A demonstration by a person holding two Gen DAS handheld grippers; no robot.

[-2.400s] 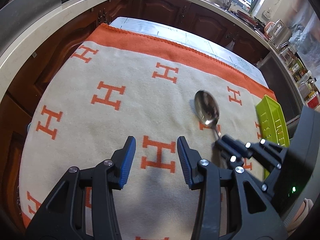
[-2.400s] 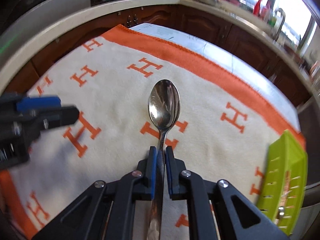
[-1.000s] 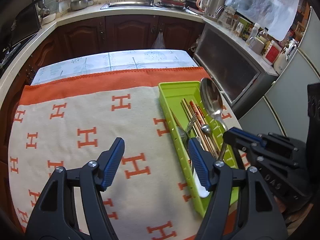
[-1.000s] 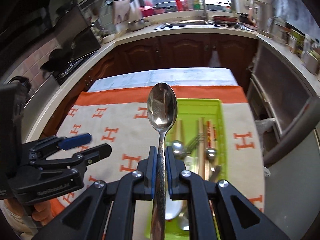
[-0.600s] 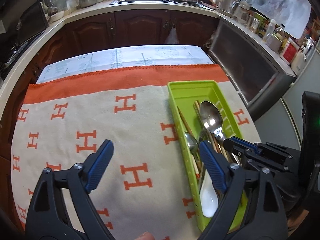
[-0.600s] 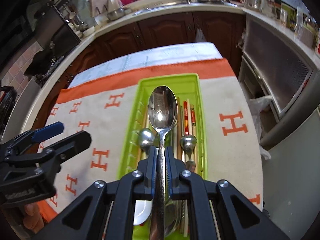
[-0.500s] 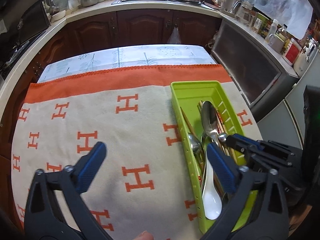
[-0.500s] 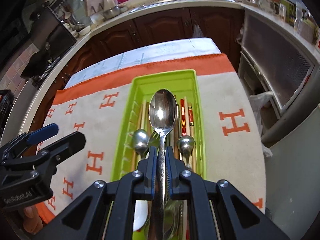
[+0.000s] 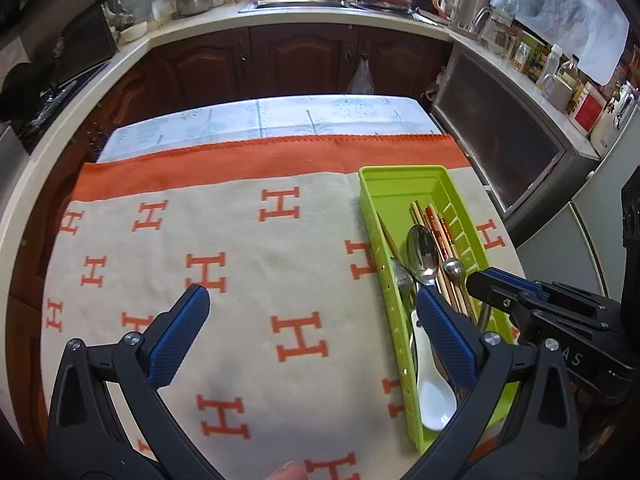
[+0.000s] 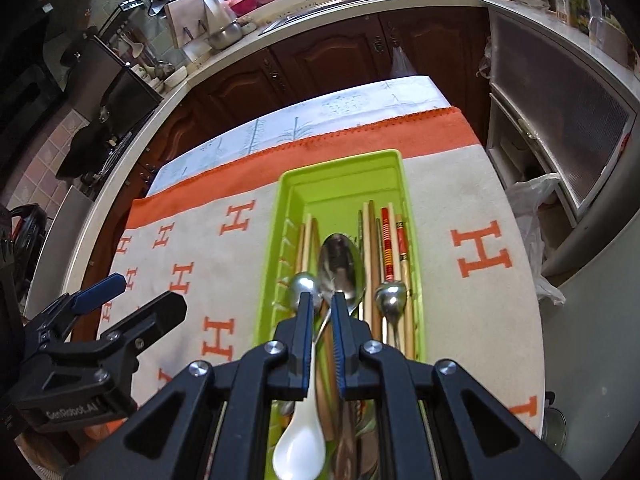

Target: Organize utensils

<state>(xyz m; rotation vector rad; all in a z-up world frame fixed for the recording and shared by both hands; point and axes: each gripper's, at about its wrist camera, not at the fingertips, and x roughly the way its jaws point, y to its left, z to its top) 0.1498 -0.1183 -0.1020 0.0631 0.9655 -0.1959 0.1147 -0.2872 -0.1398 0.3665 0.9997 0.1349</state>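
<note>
A large steel spoon lies in the green utensil tray, on top of chopsticks and smaller spoons; it also shows in the left wrist view. My right gripper hovers just over the tray with its jaws slightly parted and the spoon free between them. A white ceramic spoon lies in the tray's near end. My left gripper is wide open and empty above the blanket, left of the tray.
The tray sits at the right side of a beige blanket with orange H marks on a small table. Red and wooden chopsticks fill the tray. Dark kitchen cabinets and counters surround the table.
My right gripper carried the spoon from the blanket over to the tray, lowered it in and parted its jaws, letting it go. My left gripper opened wider.
</note>
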